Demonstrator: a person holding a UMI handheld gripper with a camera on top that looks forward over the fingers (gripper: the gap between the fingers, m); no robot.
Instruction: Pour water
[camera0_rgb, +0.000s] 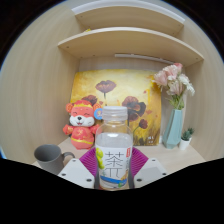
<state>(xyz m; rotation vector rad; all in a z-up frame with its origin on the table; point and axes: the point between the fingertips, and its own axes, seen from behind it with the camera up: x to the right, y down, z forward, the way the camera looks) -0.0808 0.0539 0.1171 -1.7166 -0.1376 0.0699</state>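
A clear plastic bottle (113, 145) with a white cap and a white-and-green label stands upright between my gripper's (113, 168) fingers. The magenta pads (87, 163) press against both sides of the bottle, so the gripper is shut on it. A grey mug (50, 157) with a handle stands on the light table (160, 152) to the left of the bottle, just beyond the left finger.
A red-and-orange plush toy (80, 123) sits behind the mug. A painting of flowers (125, 95) leans on the back wall. A glass vase with pink flowers (174, 110) and a small potted plant (186, 137) stand at the right. Wooden shelves (115, 40) hang above.
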